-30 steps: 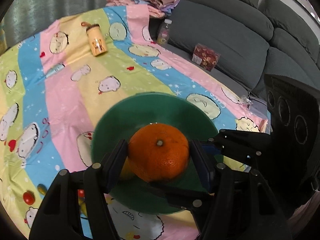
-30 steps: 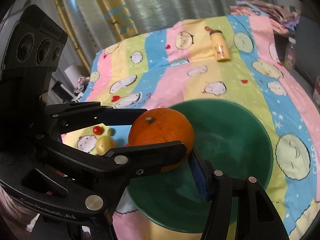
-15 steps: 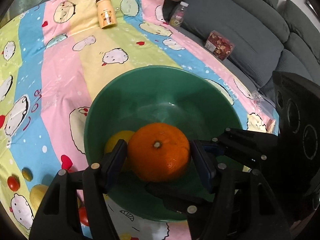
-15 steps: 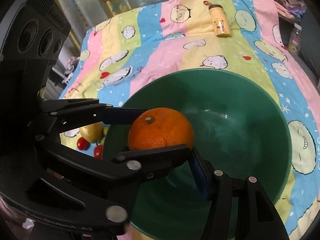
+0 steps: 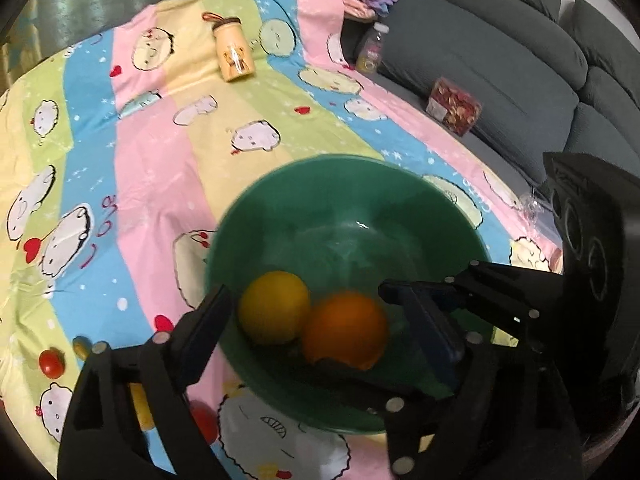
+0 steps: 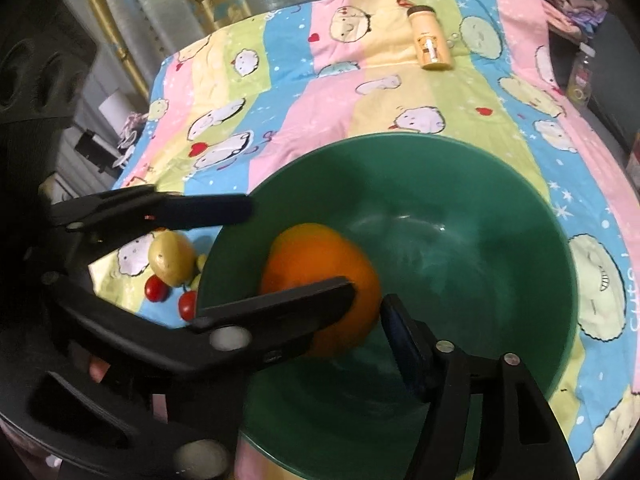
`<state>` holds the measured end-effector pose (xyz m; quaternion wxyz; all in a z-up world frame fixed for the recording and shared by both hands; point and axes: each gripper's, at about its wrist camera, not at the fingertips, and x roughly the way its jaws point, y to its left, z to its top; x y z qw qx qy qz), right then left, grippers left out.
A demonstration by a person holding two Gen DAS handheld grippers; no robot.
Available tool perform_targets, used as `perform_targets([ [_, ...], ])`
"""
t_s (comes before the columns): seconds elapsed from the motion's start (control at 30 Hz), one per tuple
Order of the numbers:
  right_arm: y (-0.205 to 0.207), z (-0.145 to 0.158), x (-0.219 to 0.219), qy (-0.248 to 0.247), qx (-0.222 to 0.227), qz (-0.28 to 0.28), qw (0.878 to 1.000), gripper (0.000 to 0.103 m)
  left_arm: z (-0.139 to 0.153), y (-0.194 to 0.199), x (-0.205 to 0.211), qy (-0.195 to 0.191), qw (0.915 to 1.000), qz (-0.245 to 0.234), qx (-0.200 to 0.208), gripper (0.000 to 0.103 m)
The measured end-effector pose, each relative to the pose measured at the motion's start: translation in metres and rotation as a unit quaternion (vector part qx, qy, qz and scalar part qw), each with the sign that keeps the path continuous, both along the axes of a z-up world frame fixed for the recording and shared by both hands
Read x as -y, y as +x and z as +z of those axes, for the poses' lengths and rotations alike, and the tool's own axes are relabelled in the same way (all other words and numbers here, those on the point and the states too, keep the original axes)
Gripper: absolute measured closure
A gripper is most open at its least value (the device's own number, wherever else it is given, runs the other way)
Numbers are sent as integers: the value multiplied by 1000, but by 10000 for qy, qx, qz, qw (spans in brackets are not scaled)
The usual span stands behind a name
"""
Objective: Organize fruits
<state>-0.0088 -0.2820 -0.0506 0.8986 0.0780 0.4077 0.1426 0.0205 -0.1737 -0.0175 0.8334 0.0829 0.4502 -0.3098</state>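
The cloth [image 5: 160, 184] carries printed cartoon lettering: at its left side, red curly letters read "love". At the right side of the cloth [image 6: 634, 304], white letters read "cute". The print on the bottle [image 5: 234, 54] is too small to read.

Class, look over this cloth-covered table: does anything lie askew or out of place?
Yes. The yellow bottle lies tipped on its side on the striped cloth, and cherry tomatoes sit loose outside the green bowl.
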Motion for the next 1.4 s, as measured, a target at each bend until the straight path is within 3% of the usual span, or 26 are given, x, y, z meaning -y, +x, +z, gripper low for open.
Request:
perform_targets([
  [0.23,-8,13,-1,-93,200,-71,9997,35,16,-8,-17,67,9990,298,328,9],
  [0.43,-21,26,-5,-149,422,-130,9989,32,21,-11,-41,-52,9980,555,283,8],
  [0.57,-28,33,-12,-219,549,-115,9982,32,25,-15,-54,-19,9961,772,430,1],
  [1.07,-44,53,-61,-395,870,401,9946,27,41,-44,-129,51,9818,1666,907,1],
  [1.17,-46,54,-71,-339,918,557,9936,27,42,-45,-144,-76,9809,1748,848,1],
  [1.27,-46,55,-81,-365,929,659,9928,27,42,-45,-165,-444,9802,1827,623,0],
  [1.33,-48,55,-89,-396,928,720,9923,27,42,-45,-178,-734,9784,1881,452,0],
  [1.4,-50,54,-95,-418,932,779,9917,27,42,-45,-204,-1300,9689,2098,194,0],
])
